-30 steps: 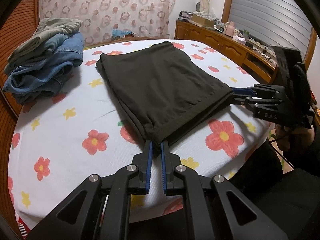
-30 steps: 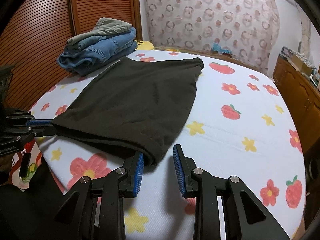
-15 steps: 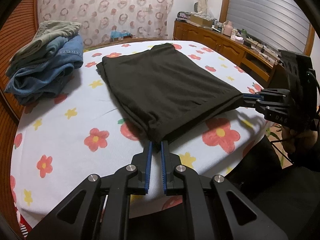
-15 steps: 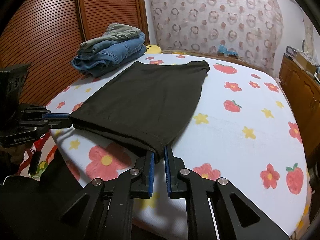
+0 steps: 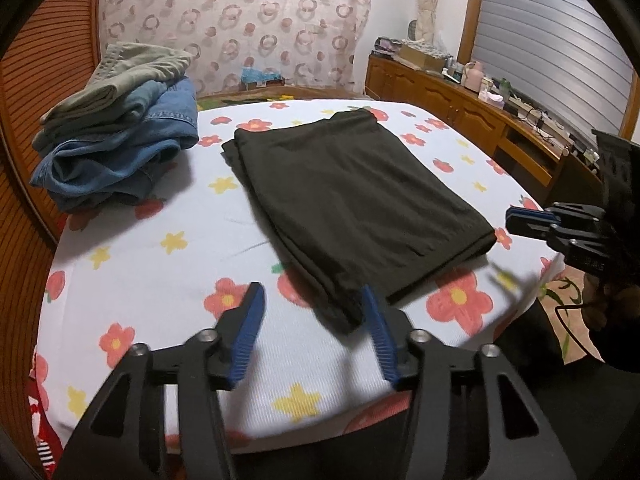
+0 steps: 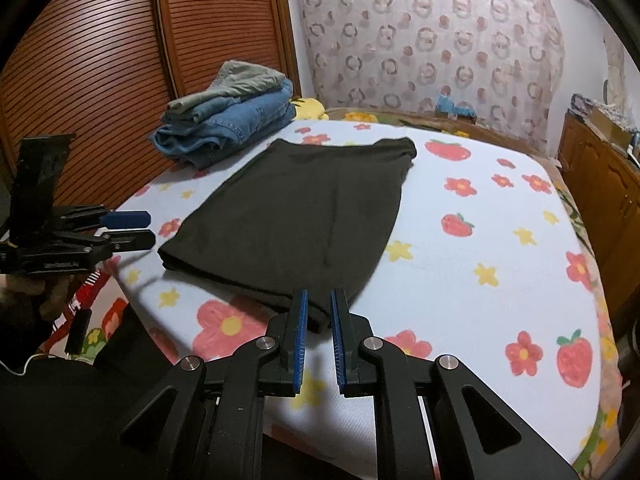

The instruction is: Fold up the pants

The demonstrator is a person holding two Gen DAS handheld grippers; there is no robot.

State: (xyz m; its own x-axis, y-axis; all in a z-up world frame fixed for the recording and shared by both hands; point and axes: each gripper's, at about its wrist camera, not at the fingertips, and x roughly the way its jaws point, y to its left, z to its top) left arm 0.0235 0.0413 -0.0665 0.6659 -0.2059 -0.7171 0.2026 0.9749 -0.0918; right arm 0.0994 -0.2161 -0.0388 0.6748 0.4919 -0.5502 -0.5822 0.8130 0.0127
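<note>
Your left gripper (image 5: pixel 312 312) has just sprung wide, releasing the black pants (image 5: pixel 356 200) lying folded ahead. Your right gripper (image 6: pixel 318 312), nearly shut, seems empty; snagging that corner would undo the fold.

A home bedroom: flowered bedsheet (image 6: pixel 500 240), patterned curtain (image 6: pixel 440 40), wooden sideboard (image 5: pixel 460 108)

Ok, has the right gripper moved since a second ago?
Yes. The right gripper has pulled back toward the table edge: earlier it pinched the black pants corner, now its jaws sit clear of the cloth.
</note>
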